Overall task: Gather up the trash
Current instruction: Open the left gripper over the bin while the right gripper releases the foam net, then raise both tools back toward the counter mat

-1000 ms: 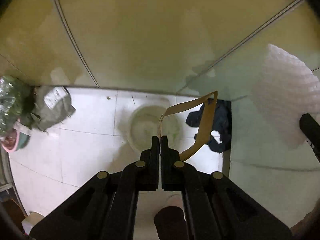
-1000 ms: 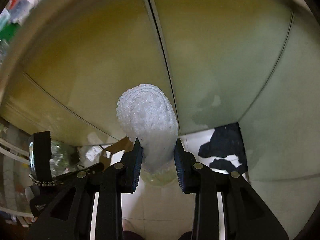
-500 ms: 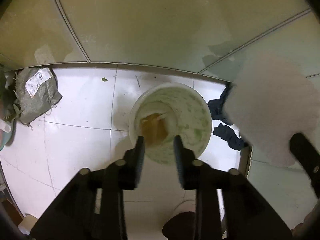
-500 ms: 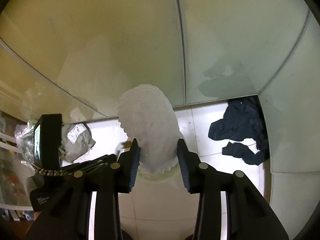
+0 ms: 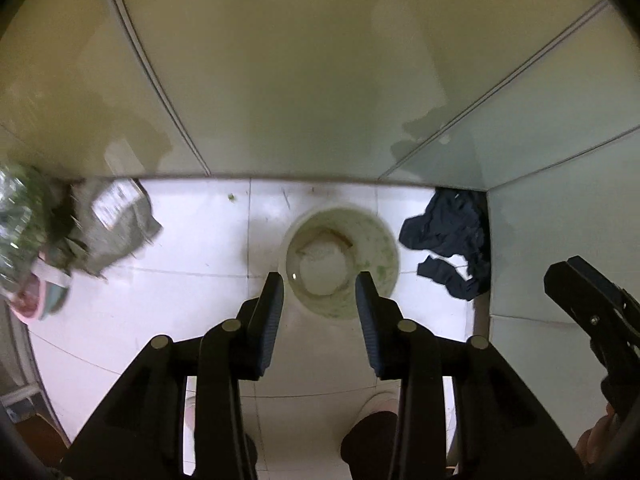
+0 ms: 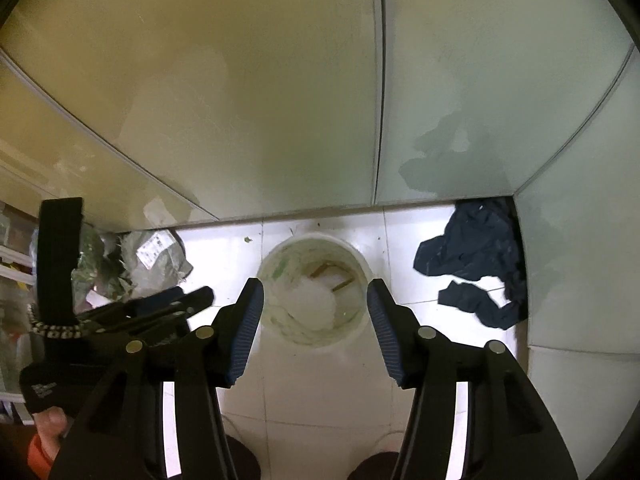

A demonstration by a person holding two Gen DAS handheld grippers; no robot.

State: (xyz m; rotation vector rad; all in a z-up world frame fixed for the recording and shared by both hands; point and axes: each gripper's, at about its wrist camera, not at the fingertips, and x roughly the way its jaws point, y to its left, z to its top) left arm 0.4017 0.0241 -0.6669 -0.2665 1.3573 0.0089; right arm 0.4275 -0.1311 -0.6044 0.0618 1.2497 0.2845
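Note:
A white bucket [image 5: 390, 248] [image 6: 360, 320] with green-stained walls stands on the white tile floor by the wall. Inside it lie a white foam net [image 5: 322, 266] [image 6: 314, 306] and a tan strip [image 5: 340, 236] [image 6: 326, 268]. My left gripper [image 5: 320, 284] is open and empty, held high above the bucket. My right gripper [image 6: 314, 292] is open and empty, also high above the bucket. The right gripper shows at the right edge of the left wrist view [image 5: 592, 312]; the left gripper shows at the left of the right wrist view [image 6: 160, 308].
A dark blue cloth [image 5: 452, 236] [image 6: 476, 256] lies on the floor in the right corner. A grey-green bag with a white label [image 5: 112, 224] [image 6: 156, 256] and a pink-and-teal thing [image 5: 36, 300] lie at the left. Glossy wall panels stand behind.
My left gripper opened and dropped the tan strip into the bucket. My right gripper opened and the white foam net fell into the bucket.

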